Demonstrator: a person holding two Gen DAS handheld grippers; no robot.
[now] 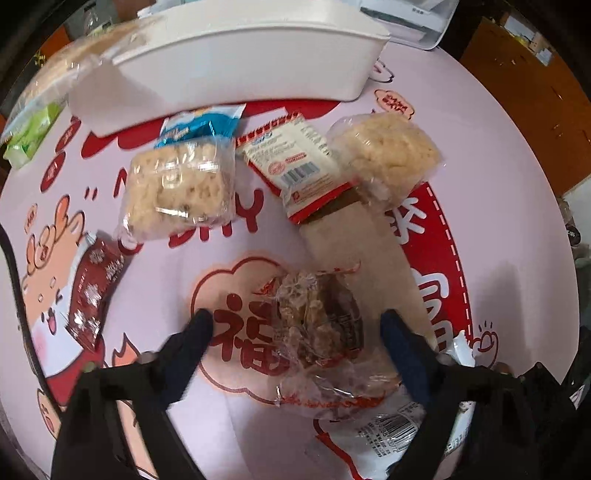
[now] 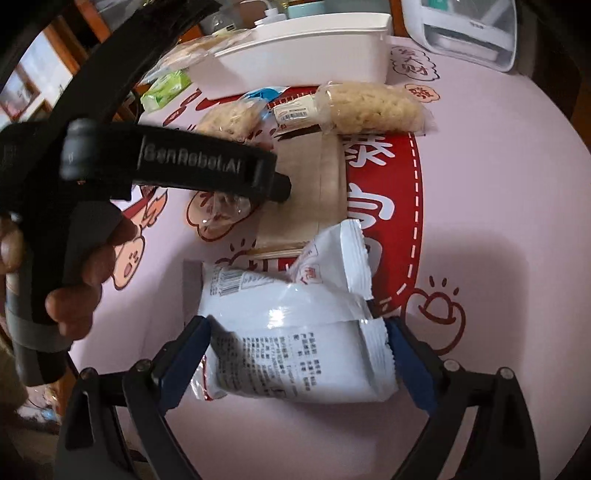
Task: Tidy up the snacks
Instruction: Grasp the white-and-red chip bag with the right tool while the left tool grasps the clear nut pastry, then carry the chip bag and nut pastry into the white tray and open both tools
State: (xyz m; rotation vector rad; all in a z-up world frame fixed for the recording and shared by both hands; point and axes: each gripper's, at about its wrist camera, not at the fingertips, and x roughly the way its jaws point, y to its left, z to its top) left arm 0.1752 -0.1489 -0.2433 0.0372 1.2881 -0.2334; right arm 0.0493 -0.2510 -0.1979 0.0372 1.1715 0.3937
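My left gripper (image 1: 297, 325) is open, its fingers either side of a clear-wrapped brown nut snack (image 1: 317, 325) lying on the pink printed table. My right gripper (image 2: 297, 332) is open around a white snack packet (image 2: 295, 343), fingertips (image 2: 199, 328) at its two ends; whether they touch it I cannot tell. The left gripper's body (image 2: 177, 162) shows at the left of the right wrist view. Two puffed-rice cakes (image 1: 181, 184) (image 1: 388, 151), a long red-and-beige wrapped bar (image 1: 332, 206) and a dark red packet (image 1: 96, 288) lie further on. A white tub (image 1: 236, 62) stands at the back.
A green carton (image 1: 33, 136) and a clear bag of flat cakes (image 1: 74, 62) sit at the far left. A white appliance (image 2: 465, 29) stands at the back right. A second small white packet (image 2: 332, 254) lies beyond the right gripper. The table edge curves on the right.
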